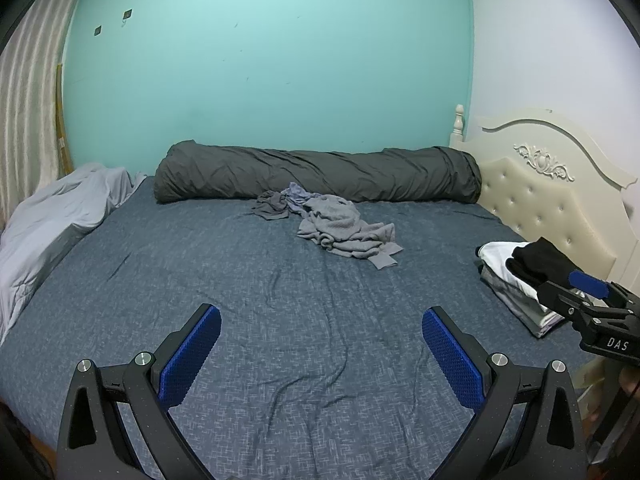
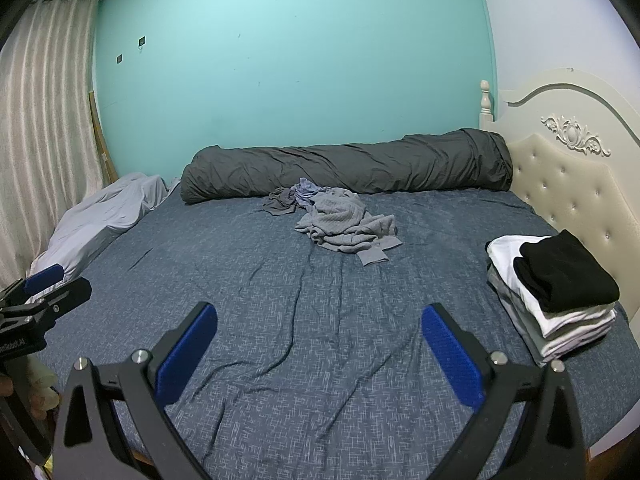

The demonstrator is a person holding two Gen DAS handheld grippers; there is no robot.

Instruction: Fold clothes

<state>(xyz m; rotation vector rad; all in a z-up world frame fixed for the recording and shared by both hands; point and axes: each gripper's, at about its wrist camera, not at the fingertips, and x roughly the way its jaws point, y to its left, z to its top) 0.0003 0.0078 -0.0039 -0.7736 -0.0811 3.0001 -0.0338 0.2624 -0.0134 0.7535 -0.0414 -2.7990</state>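
Note:
A heap of crumpled grey clothes lies at the far middle of the bed, by the dark bolster. At the right, beside the headboard, stands a stack of folded clothes, white and grey with a black piece on top. My left gripper hovers open over the near part of the blue sheet, nothing between its fingers. My right gripper is open too, empty, over the near sheet. In the left wrist view the right gripper shows at the right edge, close to the folded stack.
A long dark grey bolster lies along the turquoise wall. A light grey duvet is bunched at the left edge. The cream tufted headboard bounds the right. A curtain hangs at left.

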